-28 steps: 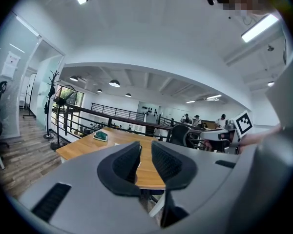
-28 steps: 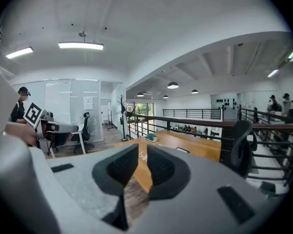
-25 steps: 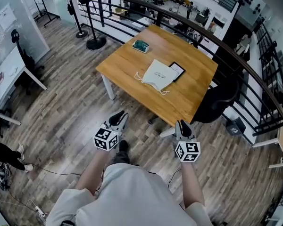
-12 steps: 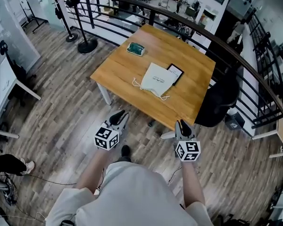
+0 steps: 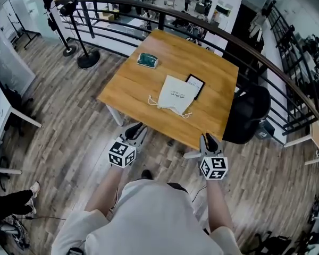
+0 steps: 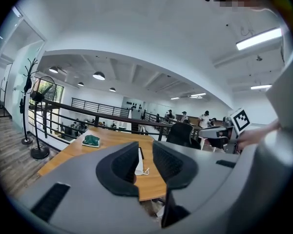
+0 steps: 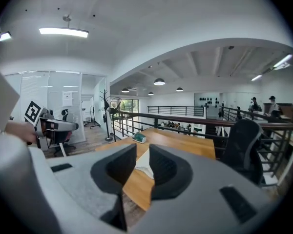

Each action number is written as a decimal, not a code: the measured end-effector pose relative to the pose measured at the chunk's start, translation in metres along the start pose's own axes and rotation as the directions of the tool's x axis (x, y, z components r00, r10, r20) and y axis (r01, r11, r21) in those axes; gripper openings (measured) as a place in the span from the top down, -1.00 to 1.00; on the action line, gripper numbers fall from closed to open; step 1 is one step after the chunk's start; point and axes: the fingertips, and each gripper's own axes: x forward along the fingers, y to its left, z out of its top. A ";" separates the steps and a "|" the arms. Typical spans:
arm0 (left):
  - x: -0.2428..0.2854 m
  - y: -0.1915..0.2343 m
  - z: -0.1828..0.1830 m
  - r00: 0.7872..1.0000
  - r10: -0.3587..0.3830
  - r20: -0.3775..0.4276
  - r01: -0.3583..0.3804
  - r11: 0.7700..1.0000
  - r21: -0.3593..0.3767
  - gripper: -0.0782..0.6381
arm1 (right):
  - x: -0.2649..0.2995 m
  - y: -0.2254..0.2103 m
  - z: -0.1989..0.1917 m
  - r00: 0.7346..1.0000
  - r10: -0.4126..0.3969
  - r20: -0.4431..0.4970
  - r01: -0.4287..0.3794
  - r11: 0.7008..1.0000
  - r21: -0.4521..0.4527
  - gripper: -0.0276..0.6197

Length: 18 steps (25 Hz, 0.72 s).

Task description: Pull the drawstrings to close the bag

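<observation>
Head view: left gripper (image 5: 135,128) fingers, just opening, and right gripper (image 5: 208,139) fingers apart, empty, before bag (image 5: 176,94).

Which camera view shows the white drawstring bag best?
The head view: the whole bag lies flat on the wooden table, its strings showing. The left gripper view and right gripper view each show only a narrow white sliver of it.

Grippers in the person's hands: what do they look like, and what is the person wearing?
The left gripper and the right gripper each have a light grey body ending in two black, textured pads. Each carries a white cube printed with black square markers. No cables show on them. The person wears a pale short-sleeved shirt.
</observation>
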 end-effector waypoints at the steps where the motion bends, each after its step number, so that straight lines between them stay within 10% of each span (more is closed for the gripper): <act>1: 0.002 0.005 0.000 1.000 -0.006 -0.004 0.006 1.000 0.001 0.55 | 0.003 0.002 0.000 1.000 -0.009 -0.002 0.009 1.000 0.002 0.71; 18: 0.060 0.053 -0.006 0.997 -0.035 -0.075 0.033 0.999 -0.022 0.54 | 0.061 -0.021 -0.011 0.996 -0.048 -0.073 0.052 0.998 0.043 0.71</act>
